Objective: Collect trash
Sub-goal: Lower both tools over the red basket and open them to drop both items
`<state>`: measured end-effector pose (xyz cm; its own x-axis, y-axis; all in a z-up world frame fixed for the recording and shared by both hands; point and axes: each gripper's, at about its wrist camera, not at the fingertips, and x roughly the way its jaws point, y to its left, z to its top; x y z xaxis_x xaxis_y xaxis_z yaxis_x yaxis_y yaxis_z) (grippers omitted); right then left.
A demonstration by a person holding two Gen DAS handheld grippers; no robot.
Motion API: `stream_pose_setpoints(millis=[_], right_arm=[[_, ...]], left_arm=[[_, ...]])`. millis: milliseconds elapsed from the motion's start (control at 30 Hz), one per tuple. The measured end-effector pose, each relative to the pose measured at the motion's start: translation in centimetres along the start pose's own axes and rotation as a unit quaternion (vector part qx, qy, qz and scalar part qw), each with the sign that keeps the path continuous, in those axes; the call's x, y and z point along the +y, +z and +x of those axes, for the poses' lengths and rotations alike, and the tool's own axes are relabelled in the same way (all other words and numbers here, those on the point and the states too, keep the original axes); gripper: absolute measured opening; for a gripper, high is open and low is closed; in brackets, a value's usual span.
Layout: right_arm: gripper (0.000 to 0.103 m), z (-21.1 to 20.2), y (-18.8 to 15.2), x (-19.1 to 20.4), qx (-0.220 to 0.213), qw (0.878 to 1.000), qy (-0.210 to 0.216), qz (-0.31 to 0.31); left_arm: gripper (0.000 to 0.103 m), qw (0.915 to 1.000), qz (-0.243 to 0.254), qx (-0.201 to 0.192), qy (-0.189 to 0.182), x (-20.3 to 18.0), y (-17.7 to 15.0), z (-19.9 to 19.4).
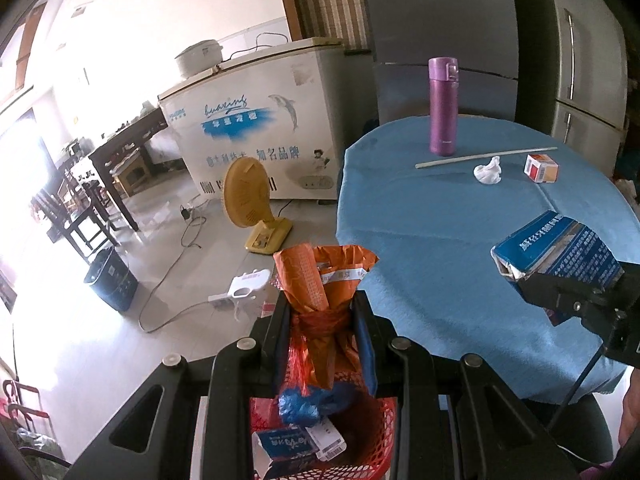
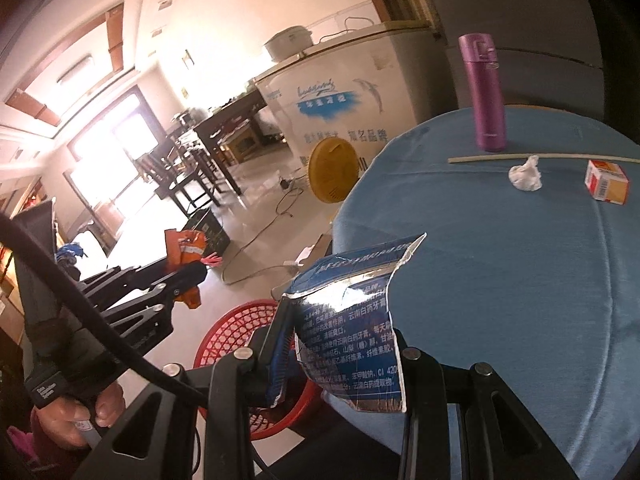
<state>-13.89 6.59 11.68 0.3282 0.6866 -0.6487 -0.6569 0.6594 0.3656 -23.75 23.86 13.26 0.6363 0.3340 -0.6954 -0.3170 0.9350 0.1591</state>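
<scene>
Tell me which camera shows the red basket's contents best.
The left wrist view. It looks straight down into the red basket, showing a blue carton and blue bag inside, below the orange bag held in the left gripper. The right wrist view shows only the basket's rim and mesh wall, partly hidden.

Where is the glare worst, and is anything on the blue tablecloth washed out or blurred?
Left wrist view: the left side blows out to white, swallowing floor and wall around the dark wooden dining table; fisheye bends the white chest freezer. Right wrist view: the bright doorway clips. In both, the purple flask, crumpled white tissue and round blue tablecloth stay evenly lit and sharp.
</scene>
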Motion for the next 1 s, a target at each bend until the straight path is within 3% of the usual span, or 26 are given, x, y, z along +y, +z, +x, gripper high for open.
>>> stream_pose_setpoints(millis=[1000], right_arm=[[0.036, 3.4, -0.3, 1.1, 0.043, 0.998, 0.026, -0.029]], left_arm=[[0.031, 0.9994, -0.016, 0.028, 0.013, 0.9, -1.1, 1.5]])
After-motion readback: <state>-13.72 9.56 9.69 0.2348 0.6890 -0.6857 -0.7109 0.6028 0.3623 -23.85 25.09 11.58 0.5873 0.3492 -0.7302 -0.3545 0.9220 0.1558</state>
